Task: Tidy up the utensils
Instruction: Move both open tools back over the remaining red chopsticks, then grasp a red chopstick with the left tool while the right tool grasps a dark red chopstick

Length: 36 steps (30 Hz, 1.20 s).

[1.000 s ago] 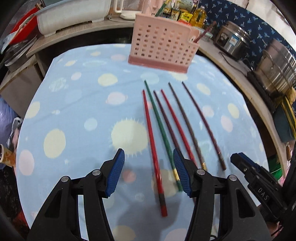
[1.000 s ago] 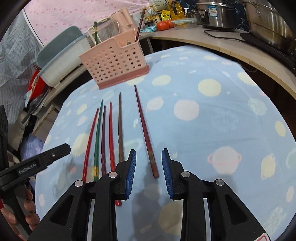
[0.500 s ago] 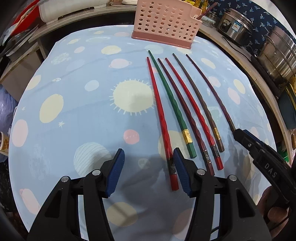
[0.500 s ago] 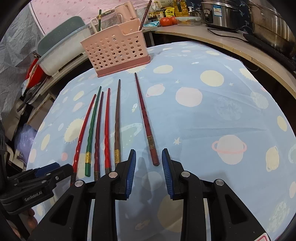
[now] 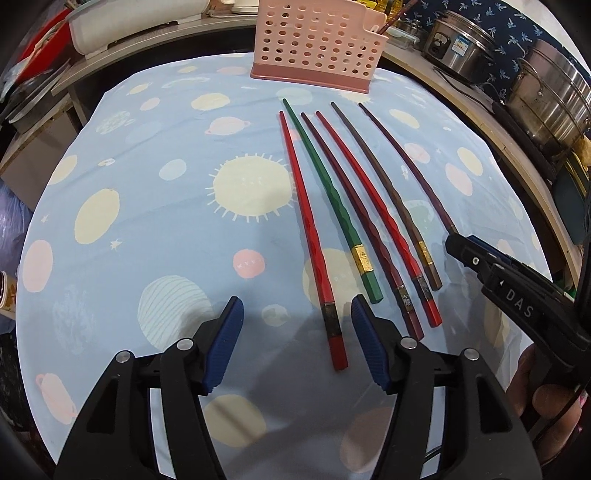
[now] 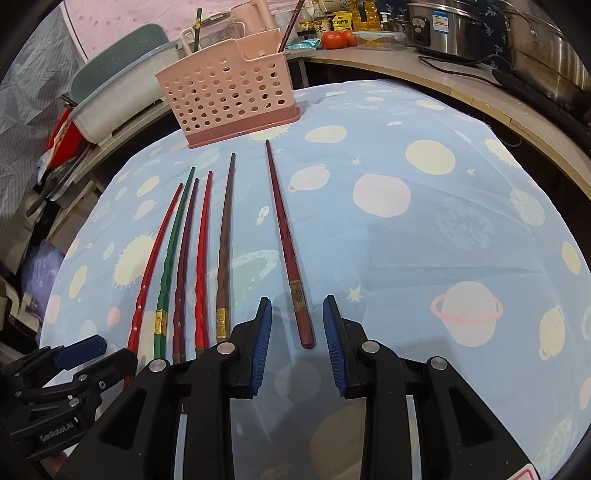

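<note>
Lying in a Row: Six Chopsticks Before a Pink Basket

Lying side by side on the planet-print blue cloth (image 5: 155, 229) that covers the desk, six chopsticks fan out with their thin tips toward a pink perforated utensil basket (image 5: 317, 40) at the far edge of the cloth. From the left wrist view they run: a bright red chopstick (image 5: 310, 236), a green chopstick (image 5: 332, 199) with a gold band, a dark maroon chopstick (image 5: 362, 225), a second red chopstick (image 5: 376, 218), a brown chopstick (image 5: 388, 195) and, set a little apart at the far side, a dark red chopstick (image 6: 286, 243).

The left tool (image 5: 295, 343) hovers with its blue pads spread; its jaws have just been opening further, and the thick end of the bright red chopstick lies between them, nearer one pad, with neither pad pressing on it. The right tool (image 6: 297, 347) stands partly spread, straddling the thick end of the dark red chopstick without pinching it.

Inside the basket, a green stick (image 6: 197, 29) and a brown stick (image 6: 291, 22) stand upright in separate corners. Behind it, a white tub (image 6: 122, 92) sits on a counter, along with tomatoes (image 6: 334, 38), bottles, a rice cooker (image 5: 458, 48) and a steel pot (image 5: 554, 99).
</note>
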Each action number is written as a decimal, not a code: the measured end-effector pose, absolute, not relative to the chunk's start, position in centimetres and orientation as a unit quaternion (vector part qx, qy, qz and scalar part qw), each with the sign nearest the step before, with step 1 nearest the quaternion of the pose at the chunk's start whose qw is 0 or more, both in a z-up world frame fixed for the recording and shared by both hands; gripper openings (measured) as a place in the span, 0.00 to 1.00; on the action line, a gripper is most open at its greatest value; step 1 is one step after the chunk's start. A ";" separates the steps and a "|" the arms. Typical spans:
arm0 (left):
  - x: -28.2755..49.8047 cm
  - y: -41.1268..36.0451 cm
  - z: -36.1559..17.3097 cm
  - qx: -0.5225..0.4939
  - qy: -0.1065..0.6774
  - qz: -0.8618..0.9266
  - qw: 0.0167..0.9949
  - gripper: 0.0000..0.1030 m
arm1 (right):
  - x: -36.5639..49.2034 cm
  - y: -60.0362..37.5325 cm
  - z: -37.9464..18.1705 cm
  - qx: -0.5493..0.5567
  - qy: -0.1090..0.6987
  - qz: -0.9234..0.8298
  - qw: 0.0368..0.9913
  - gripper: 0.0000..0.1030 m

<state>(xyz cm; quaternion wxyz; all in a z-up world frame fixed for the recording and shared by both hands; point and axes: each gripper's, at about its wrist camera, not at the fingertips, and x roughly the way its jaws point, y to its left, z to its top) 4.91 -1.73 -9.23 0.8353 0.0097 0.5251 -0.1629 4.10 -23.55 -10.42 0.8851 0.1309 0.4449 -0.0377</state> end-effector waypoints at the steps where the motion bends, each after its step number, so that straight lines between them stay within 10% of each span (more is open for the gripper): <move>1: 4.9 -1.8 -9.2 0.011 0.524 -0.163 0.836 0.56 | 4.2 -23.5 -10.4 0.129 0.445 -0.038 0.886 0.27; 12: 4.0 -2.2 -9.3 0.043 0.512 -0.166 0.842 0.49 | 4.7 -23.4 -10.6 0.115 0.443 -0.042 0.888 0.17; 23: 3.8 -1.5 -9.3 0.035 0.514 -0.179 0.838 0.08 | 4.3 -23.7 -10.6 0.120 0.443 -0.042 0.888 0.08; 36: 3.9 0.4 -6.2 -0.002 0.498 -0.173 0.849 0.07 | 2.4 -23.8 -7.4 0.137 0.408 -0.027 0.902 0.07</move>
